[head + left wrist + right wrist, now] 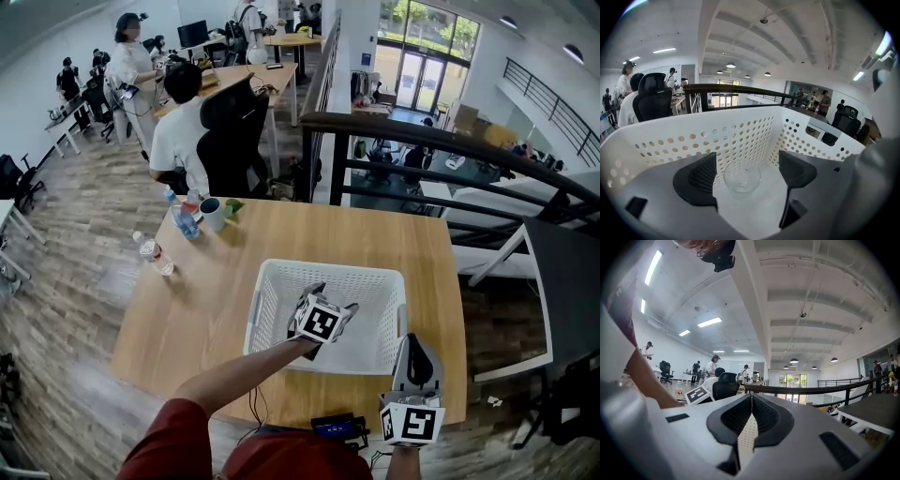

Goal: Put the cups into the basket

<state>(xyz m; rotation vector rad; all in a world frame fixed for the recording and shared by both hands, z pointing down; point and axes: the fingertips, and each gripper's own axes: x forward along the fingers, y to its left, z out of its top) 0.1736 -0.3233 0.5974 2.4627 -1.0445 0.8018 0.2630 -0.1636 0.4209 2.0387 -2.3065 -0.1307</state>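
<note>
Resting in the basket (330,267), one clear cup (742,178) is done; left tool (746,171) gapes wide, empty, right tool (751,418) closed (also empty); a mug (213,214) waits on the table (187,319).

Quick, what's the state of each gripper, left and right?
Left gripper: open, empty; the clear glass cup sits free in the white basket.
Right gripper: closed, holding nothing.
</note>
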